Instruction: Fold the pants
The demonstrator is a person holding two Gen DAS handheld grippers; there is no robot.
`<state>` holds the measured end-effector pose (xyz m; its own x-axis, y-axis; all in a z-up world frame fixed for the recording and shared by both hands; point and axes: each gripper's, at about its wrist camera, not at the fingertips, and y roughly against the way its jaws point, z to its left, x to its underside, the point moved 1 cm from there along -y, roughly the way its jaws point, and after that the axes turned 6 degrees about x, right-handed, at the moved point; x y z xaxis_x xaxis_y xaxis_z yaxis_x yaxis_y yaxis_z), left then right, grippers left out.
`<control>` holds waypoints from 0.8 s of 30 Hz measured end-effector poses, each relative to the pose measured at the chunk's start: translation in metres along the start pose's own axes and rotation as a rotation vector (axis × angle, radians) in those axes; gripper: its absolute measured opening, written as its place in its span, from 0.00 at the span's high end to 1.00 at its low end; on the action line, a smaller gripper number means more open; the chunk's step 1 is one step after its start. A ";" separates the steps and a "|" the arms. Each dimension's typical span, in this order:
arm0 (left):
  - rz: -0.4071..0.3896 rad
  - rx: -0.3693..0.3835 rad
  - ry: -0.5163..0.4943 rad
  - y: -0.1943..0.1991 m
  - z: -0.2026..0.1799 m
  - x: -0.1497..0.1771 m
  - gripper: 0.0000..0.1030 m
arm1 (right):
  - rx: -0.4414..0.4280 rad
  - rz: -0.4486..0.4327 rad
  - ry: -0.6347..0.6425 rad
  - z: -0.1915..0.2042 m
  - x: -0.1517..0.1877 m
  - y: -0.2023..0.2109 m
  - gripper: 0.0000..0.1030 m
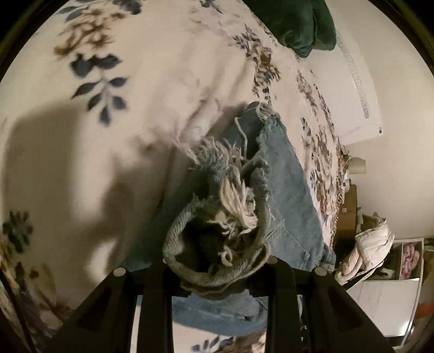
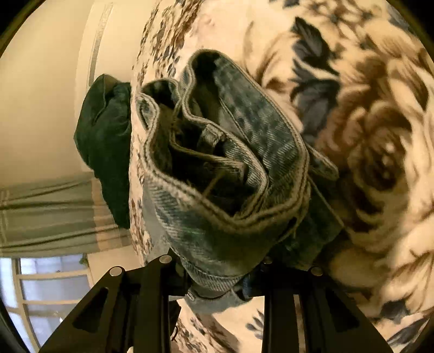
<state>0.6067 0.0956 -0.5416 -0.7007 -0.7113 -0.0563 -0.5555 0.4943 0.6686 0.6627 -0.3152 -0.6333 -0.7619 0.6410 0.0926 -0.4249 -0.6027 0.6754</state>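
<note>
A pair of light blue denim pants (image 1: 287,190) lies on a floral bedspread (image 1: 152,81). My left gripper (image 1: 217,268) is shut on the frayed hem of a pant leg (image 1: 217,239), which bunches up between the fingers with white threads hanging loose. My right gripper (image 2: 217,268) is shut on the waistband of the pants (image 2: 230,168), which stands open in folds in front of the camera, a belt loop showing inside. Both ends are held above the bedspread (image 2: 379,135).
A dark green cushion (image 1: 301,24) lies at the far end of the bed, also in the right wrist view (image 2: 105,141). A wall, green curtains (image 2: 54,214) and a window (image 2: 48,293) are beside the bed. Piled bedding and shelves (image 1: 379,252) stand past the bed's edge.
</note>
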 end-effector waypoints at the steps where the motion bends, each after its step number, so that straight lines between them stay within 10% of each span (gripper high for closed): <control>1: -0.007 0.003 -0.003 0.005 -0.001 0.004 0.77 | 0.003 0.002 0.010 0.002 0.002 0.002 0.72; 16: -0.036 -0.069 -0.073 0.021 -0.004 0.030 0.76 | 0.074 0.046 0.020 0.005 -0.018 0.015 0.57; 21: -0.025 -0.180 -0.119 0.026 -0.015 0.035 0.61 | 0.217 0.020 0.130 0.015 -0.023 0.031 0.16; 24: -0.053 -0.348 -0.260 0.037 -0.035 0.041 0.31 | 0.438 -0.060 0.359 0.045 -0.013 0.045 0.11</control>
<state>0.5731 0.0674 -0.4931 -0.7892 -0.5598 -0.2527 -0.4415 0.2311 0.8670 0.6756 -0.3286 -0.5711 -0.8936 0.4202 -0.1578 -0.2884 -0.2682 0.9192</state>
